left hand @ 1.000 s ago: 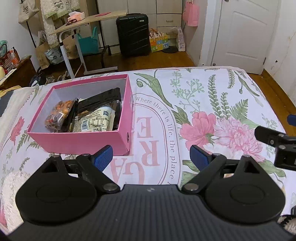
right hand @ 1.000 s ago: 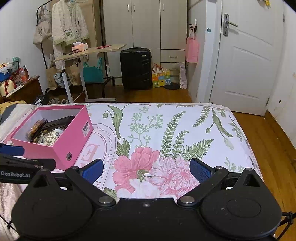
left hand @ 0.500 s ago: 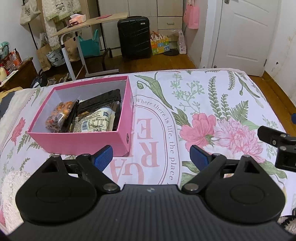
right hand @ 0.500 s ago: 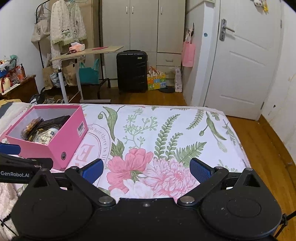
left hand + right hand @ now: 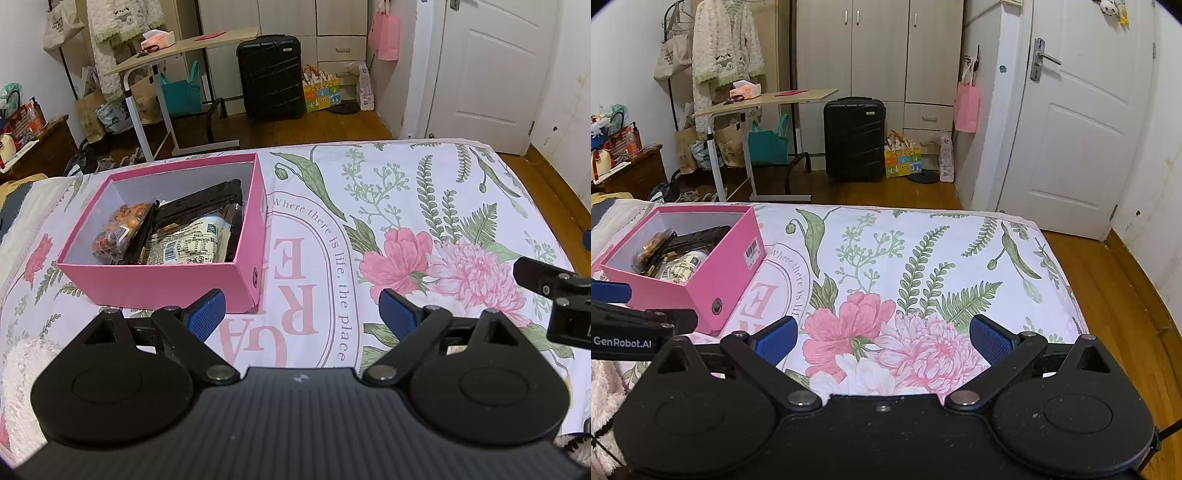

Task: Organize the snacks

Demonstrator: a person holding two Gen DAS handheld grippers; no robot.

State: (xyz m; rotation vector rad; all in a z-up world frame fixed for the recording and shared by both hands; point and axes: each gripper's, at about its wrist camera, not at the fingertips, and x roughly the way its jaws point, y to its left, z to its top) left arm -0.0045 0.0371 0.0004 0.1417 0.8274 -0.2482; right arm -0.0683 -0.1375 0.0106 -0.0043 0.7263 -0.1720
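Pink box [image 5: 166, 284], snacks [image 5: 184, 243] partly hidden

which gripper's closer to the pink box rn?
Left. The left gripper hovers just off the pink box's near corner; the right gripper sits farther right, over the flowers.

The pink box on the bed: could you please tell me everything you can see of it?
The pink box is a rectangular, lidless carton that looks like cardboard, pink outside and pale inside. It sits flat on the floral bedspread, apart from both open grippers. One side wall has a small metal eyelet; the right wrist view also shows a barcode label on it. Inside lie snack packets: an orange one, a white printed one and dark ones, packed together.
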